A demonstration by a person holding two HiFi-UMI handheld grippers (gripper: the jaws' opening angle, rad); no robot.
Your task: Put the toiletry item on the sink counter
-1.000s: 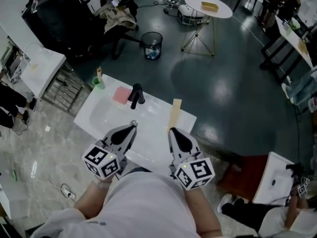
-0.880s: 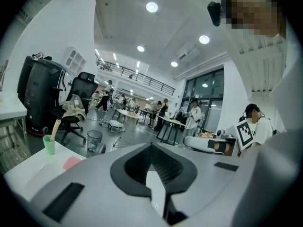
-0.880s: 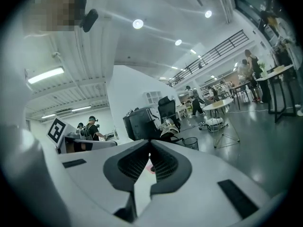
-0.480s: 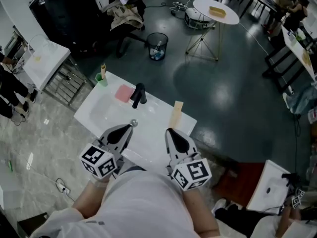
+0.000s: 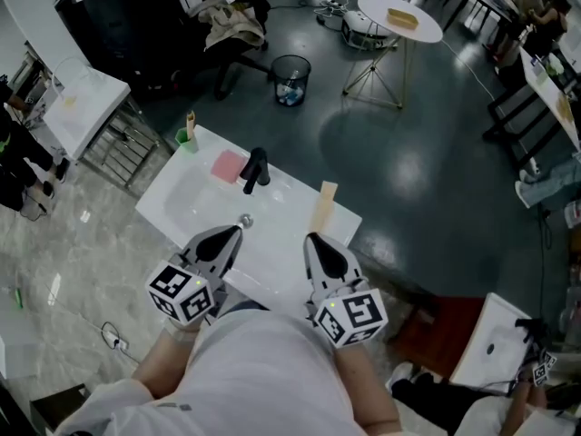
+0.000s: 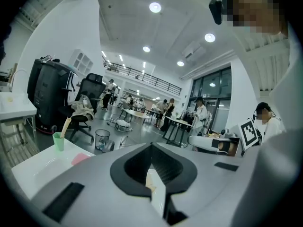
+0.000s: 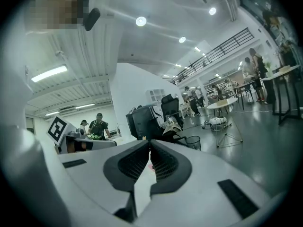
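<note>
A white sink counter (image 5: pixel 281 252) with a black faucet (image 5: pixel 254 169) stands below me. On it are a pink bar (image 5: pixel 228 164), a green cup (image 5: pixel 186 138) with a stick-like item in it, and a tan flat box (image 5: pixel 323 205) near the right edge. My left gripper (image 5: pixel 238 232) hovers over the counter's front, shut and holding nothing. My right gripper (image 5: pixel 309 239) hangs beside it, also shut and holding nothing. The left gripper view shows the green cup (image 6: pixel 58 141) and the pink bar (image 6: pixel 80 158) far off to the left of the left gripper (image 6: pixel 151 145).
A black waste bin (image 5: pixel 290 80) and a round white table (image 5: pixel 399 12) stand on the dark floor beyond the counter. A wire rack (image 5: pixel 113 157) and a white desk (image 5: pixel 77 103) sit to the left. A red mat (image 5: pixel 445 321) and another small sink (image 5: pixel 495 334) lie at lower right.
The head view has shifted slightly. Both grippers stay shut, side by side over the counter's front edge, and nothing on the counter has moved.
</note>
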